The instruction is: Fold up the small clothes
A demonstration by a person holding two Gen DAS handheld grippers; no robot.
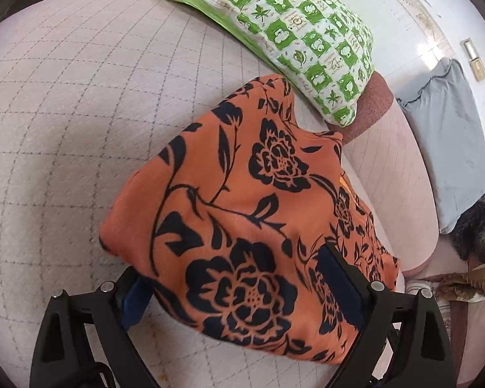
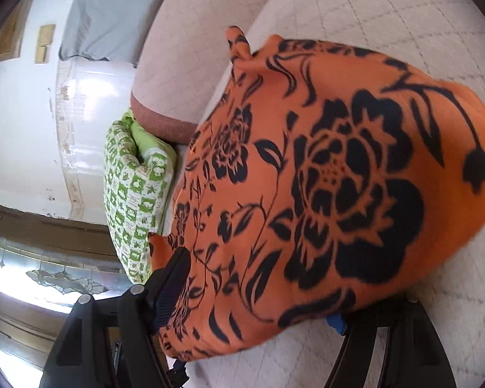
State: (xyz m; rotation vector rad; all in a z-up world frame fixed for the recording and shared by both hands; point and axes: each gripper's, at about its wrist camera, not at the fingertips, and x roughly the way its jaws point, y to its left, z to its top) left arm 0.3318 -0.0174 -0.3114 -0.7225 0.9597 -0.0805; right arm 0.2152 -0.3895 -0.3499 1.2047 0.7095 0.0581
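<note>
1. Orange floral garment (image 1: 242,213) heaped on the quilted mattress (image 1: 64,113), right at the tips of both tools, one lobe reaching away toward the pillow.
2. Left tool (image 1: 231,263) spread wide, straddling the near end of the cloth; one finger half buried under the hem, the other lying on top. No pinch visible.
3. Right tool (image 2: 258,287) also well apart across a fat bundle of fabric, far finger mostly hidden under it. Cannot tell whether pinching or merely cradling.
4. Long axis, from the left wrist view: from the tools up toward the far narrow end. Neither hand clearly nearer; both already at the cloth.
5. Green checked pillow (image 1: 294,32) touching or just beside that far end, a rust-coloured cushion end (image 1: 371,106) next to it. Likely the only snag for a fold going that way.
6. Grey cloth (image 1: 452,135) well off to the side, out of play.
7. Open mattress on the other side. Probably the safer room for flattening.
</note>
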